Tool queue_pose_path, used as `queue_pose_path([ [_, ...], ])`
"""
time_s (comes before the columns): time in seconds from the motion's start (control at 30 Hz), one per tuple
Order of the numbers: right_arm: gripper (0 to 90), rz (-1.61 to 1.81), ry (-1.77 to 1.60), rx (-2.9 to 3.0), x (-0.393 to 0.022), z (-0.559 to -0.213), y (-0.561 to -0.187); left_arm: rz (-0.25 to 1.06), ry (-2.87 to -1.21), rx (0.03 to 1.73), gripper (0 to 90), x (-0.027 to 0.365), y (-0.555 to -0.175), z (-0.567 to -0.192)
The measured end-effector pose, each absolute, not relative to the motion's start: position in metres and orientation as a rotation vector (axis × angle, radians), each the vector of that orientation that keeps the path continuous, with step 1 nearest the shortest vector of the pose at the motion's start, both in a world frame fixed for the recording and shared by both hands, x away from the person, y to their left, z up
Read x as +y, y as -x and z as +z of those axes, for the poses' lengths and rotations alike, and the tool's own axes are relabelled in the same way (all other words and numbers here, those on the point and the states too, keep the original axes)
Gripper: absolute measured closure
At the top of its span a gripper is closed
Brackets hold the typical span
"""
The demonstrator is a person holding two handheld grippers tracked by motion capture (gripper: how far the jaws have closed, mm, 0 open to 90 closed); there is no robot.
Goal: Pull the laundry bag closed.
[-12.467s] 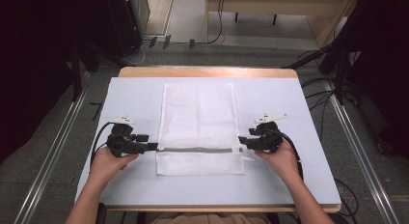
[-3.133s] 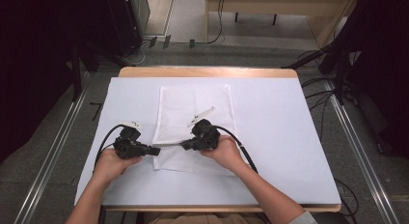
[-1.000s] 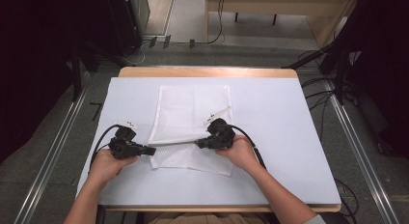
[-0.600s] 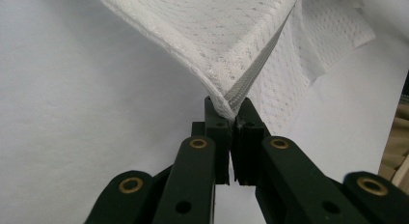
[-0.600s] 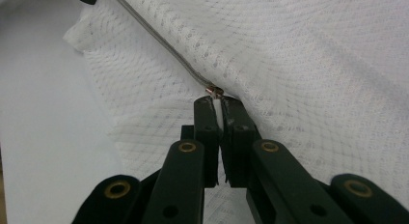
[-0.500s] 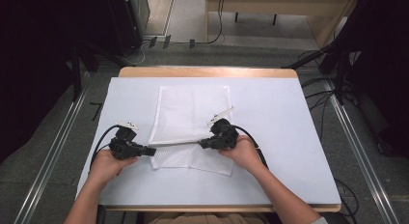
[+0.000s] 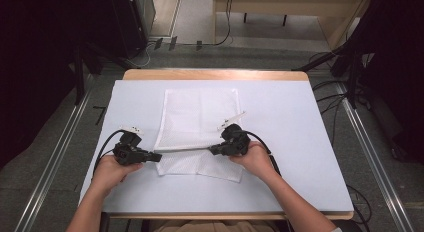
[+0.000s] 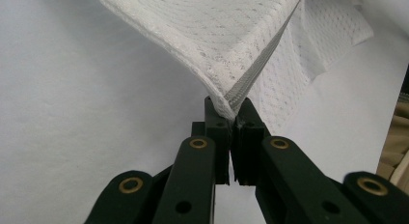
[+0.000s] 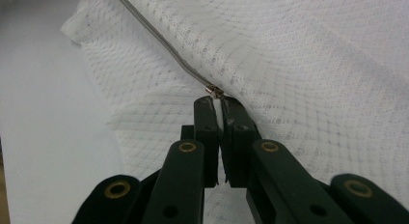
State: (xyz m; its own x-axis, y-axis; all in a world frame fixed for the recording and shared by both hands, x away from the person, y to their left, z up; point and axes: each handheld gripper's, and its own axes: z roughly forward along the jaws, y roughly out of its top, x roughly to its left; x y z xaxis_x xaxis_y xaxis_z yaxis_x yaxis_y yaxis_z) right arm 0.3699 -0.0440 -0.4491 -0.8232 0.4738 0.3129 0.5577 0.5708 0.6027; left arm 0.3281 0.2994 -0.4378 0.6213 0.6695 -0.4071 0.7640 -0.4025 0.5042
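both grippers are seen clamped on a white mesh laundry bag [image 7: 200,127] that is spread on the pale blue table cover [image 7: 300,142]. left gripper [image 7: 156,156] is held low over the cover at the bag's near left edge, and in the left gripper view [image 8: 230,115] its jaws are pressed together on a corner of the mesh, right at the end of the grey zipper [image 8: 263,62], with the fabric pulled up into a peak. right gripper [image 7: 214,150] is held over the bag itself, nearer the middle, and in the right gripper view [image 9: 218,108] its jaws are closed on a thin white tab just below the small metal zipper slider [image 9: 214,91]; whether the tab is a pull cord or a fold of mesh cannot be told, since it is mostly hidden between the pads. the zipper is drawn taut as a straight line between the two grippers in the high view [image 7: 185,149]. the bag is lifted slightly along that line, while its far end lies flat toward the wooden table edge [image 7: 215,74] and its near flap is rumpled under the right hand [image 7: 256,159]. the left hand [image 7: 112,169] is rested on the cover beside the bag. a black cable [image 7: 102,149] is looped from the left gripper across the cover.
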Motion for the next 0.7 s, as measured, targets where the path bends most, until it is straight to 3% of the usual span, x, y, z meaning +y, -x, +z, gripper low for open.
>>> queue_pose_path([
  [0.7, 88.1, -1.082, 0.928, -2.673, -0.059, -0.449, -0.369, -0.194, -2.182, 1.118, 87.8, 0.301, -0.327, -0.438],
])
